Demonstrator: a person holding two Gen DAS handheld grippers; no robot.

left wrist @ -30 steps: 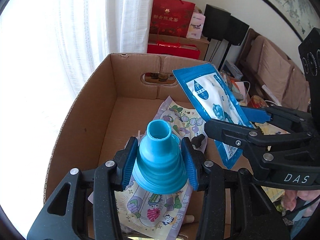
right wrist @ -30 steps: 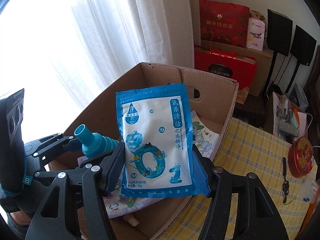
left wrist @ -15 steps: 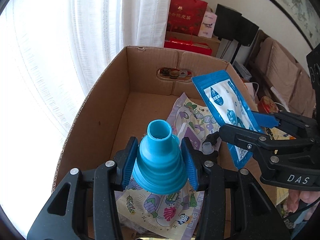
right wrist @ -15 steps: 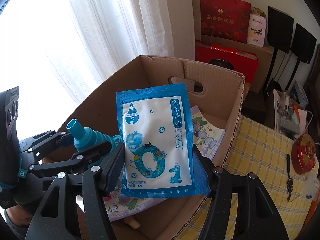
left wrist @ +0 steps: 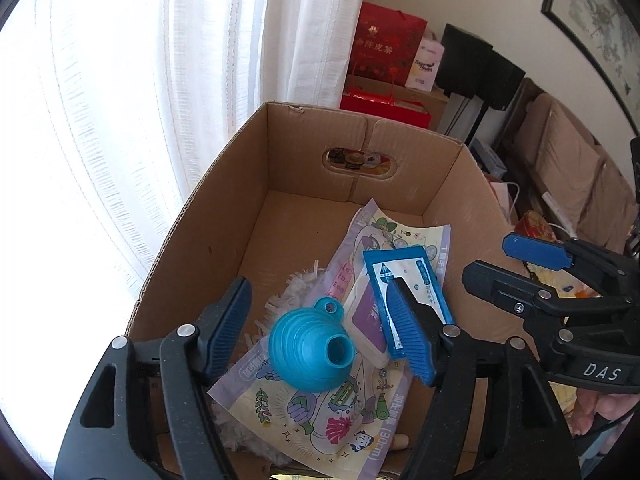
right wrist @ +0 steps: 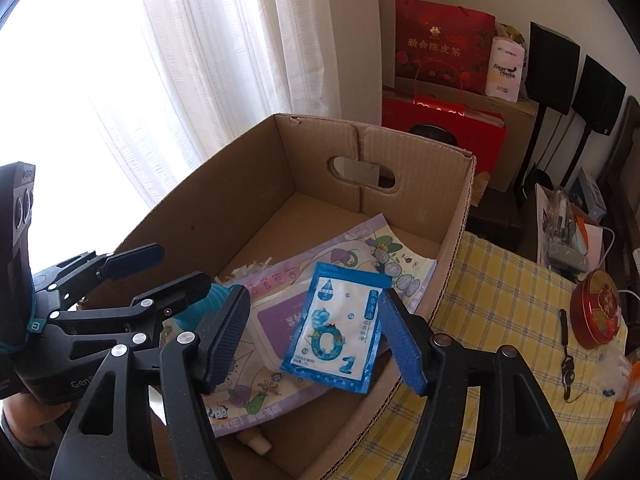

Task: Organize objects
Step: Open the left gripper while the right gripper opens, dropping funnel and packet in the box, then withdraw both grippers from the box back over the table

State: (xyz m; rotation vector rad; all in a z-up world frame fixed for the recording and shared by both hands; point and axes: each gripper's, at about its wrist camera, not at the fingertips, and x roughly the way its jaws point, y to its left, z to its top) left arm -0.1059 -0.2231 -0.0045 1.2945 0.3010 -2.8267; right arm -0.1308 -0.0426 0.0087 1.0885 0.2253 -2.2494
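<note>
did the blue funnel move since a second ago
Yes. The blue funnel has dropped out of the left gripper, whose jaws have just been opening, and now lies on its side on the illustrated packet inside the cardboard box.

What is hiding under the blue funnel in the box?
The blue funnel lies tipped over on a big cartoon-printed packet in the cardboard box. Fluffy white fringe pokes out from beneath that packet. What else sits below is covered.
</note>
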